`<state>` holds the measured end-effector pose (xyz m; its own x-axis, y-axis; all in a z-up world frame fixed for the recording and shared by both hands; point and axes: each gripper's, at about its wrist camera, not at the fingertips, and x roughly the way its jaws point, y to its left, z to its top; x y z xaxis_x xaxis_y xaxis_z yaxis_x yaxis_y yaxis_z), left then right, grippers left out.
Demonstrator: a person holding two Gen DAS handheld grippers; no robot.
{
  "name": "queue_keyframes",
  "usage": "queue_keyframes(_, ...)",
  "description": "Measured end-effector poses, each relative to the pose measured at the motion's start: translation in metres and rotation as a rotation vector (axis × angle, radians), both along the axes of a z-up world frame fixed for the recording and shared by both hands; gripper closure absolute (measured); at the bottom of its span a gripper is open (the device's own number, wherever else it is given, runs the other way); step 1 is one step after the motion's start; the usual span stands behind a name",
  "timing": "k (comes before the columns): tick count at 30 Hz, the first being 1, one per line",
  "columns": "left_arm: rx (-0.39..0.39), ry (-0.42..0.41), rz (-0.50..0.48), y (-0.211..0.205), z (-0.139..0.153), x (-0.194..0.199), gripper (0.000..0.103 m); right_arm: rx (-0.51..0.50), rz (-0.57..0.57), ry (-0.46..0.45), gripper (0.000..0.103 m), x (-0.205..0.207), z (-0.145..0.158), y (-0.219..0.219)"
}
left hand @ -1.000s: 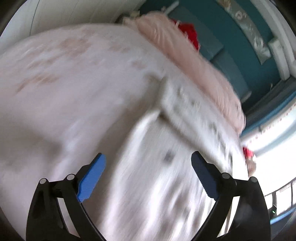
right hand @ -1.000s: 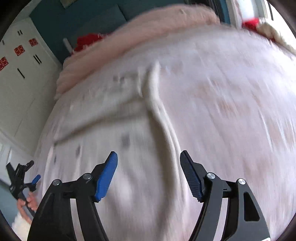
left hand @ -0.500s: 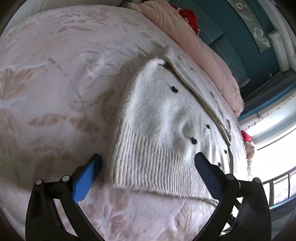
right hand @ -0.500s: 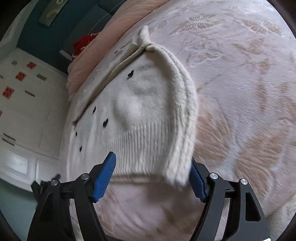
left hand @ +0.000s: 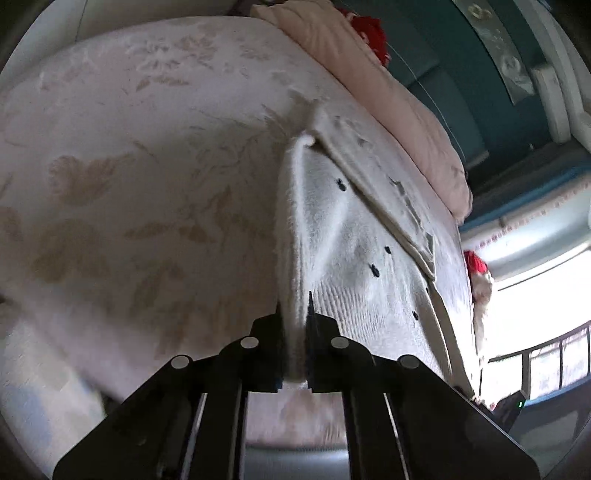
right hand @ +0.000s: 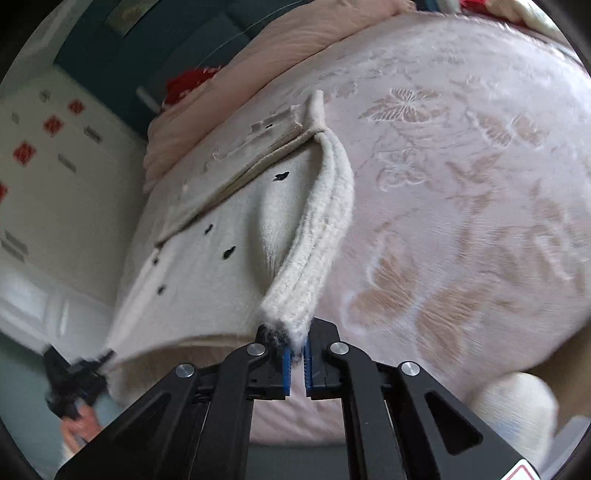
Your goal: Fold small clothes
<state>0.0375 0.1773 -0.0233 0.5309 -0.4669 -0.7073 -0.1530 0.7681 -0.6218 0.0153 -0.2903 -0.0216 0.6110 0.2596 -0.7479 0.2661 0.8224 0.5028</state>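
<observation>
A white fuzzy sweater [left hand: 351,258] with small black dots lies on a pink bedspread [left hand: 129,184] patterned with butterflies. My left gripper [left hand: 293,314] has its jaws closing on the ribbed hem at the sweater's left corner, pads pinching it. In the right wrist view the sweater [right hand: 207,280] is lifted at its right hem corner, where my right gripper [right hand: 297,343] is closing, fabric pinched between the blue pads. The left gripper [right hand: 74,373] shows there at the far left, holding the other corner, with a hand [right hand: 81,424] below it.
A folded beige cloth [left hand: 388,192] [right hand: 236,158] rests on the sweater's far end. Behind it lie a pink duvet [left hand: 388,85] and a red item [left hand: 369,29]. A white wardrobe [right hand: 37,147] stands left; a bright window [left hand: 535,314] is at the right. The bed's near edge is just below the grippers.
Both grippers went from wide open over the hem to shut on its two corners. The hem has been raised off the bedspread and pulled toward me.
</observation>
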Motion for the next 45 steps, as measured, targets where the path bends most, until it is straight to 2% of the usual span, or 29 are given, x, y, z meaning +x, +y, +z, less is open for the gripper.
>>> queue_keyframes(2,0.032,0.007,-0.034,-0.001,0.005,-0.021,0.097,-0.037,0.044,0.026,0.099,-0.018,0.002,0.0)
queue_keyframes(4,0.054,0.053,-0.07,-0.002,0.003,-0.046,0.097,-0.063,0.12,0.081,0.099,-0.049,-0.003,0.0)
queue_keyframes(7,0.13,0.097,-0.162,-0.007,0.0,-0.081,0.097,-0.166,0.285,0.181,0.099,-0.082,-0.012,0.021)
queue_keyframes(9,0.165,0.12,-0.211,-0.005,0.001,-0.109,0.097,-0.181,0.362,0.231,0.099,-0.11,-0.014,0.031)
queue_keyframes(14,0.153,0.2,-0.261,0.006,0.009,-0.168,0.097,-0.109,0.43,0.311,0.099,-0.171,-0.015,0.04)
queue_keyframes(16,0.128,0.203,-0.251,0.011,0.023,-0.177,0.097,-0.068,0.444,0.314,0.099,-0.185,-0.007,0.041)
queue_keyframes(17,0.123,0.178,-0.244,0.014,0.036,-0.176,0.097,-0.061,0.442,0.303,0.099,-0.185,-0.002,0.041)
queue_keyframes(20,0.101,0.07,-0.22,0.016,0.067,-0.144,0.097,-0.027,0.387,0.165,0.099,-0.156,0.036,0.026)
queue_keyframes(22,0.104,-0.005,-0.207,0.011,0.081,-0.109,0.097,-0.013,0.315,0.025,0.099,-0.111,0.064,0.007)
queue_keyframes(24,0.122,-0.078,-0.192,0.002,0.093,-0.056,0.097,-0.007,0.25,-0.071,0.099,-0.066,0.078,-0.004)
queue_keyframes(26,0.159,-0.125,-0.179,-0.014,0.098,-0.005,0.096,-0.023,0.192,-0.122,0.099,-0.017,0.081,-0.013)
queue_keyframes(29,0.232,-0.132,-0.12,-0.03,0.086,0.079,0.095,-0.017,0.097,-0.124,0.098,0.049,0.062,-0.021)
queue_keyframes(31,0.249,-0.107,-0.11,-0.038,0.067,0.122,0.093,-0.014,0.029,-0.084,0.095,0.093,0.033,-0.024)
queue_keyframes(32,0.266,-0.087,-0.095,-0.043,0.051,0.146,0.091,-0.009,-0.006,-0.057,0.091,0.113,0.016,-0.026)
queue_keyframes(34,0.271,-0.043,-0.108,-0.053,0.02,0.172,0.09,-0.017,-0.062,-0.007,0.089,0.133,-0.01,-0.027)
queue_keyframes(36,0.292,0.011,-0.09,-0.057,-0.005,0.189,0.087,-0.045,-0.108,0.009,0.08,0.137,-0.016,-0.029)
queue_keyframes(37,0.281,0.011,-0.089,-0.055,-0.011,0.189,0.079,-0.05,-0.118,-0.008,0.065,0.137,-0.016,-0.031)
queue_keyframes(38,0.269,-0.001,-0.087,-0.052,-0.012,0.186,0.058,-0.059,-0.123,-0.032,0.043,0.131,-0.014,-0.034)
queue_keyframes(39,0.269,-0.029,-0.08,-0.047,-0.009,0.178,0.043,-0.086,-0.133,-0.069,0.035,0.123,-0.008,-0.036)
queue_keyframes(40,0.282,-0.065,-0.064,-0.041,-0.006,0.169,0.018,-0.124,-0.141,-0.109,0.03,0.114,-0.002,-0.037)
queue_keyframes(42,0.322,-0.169,-0.042,-0.03,-0.002,0.155,0.014,-0.181,-0.111,-0.133,0.029,0.111,-0.001,-0.035)
queue_keyframes(45,0.328,-0.132,-0.113,-0.032,-0.016,0.166,0.012,-0.234,-0.049,-0.065,0.029,0.127,-0.016,-0.027)
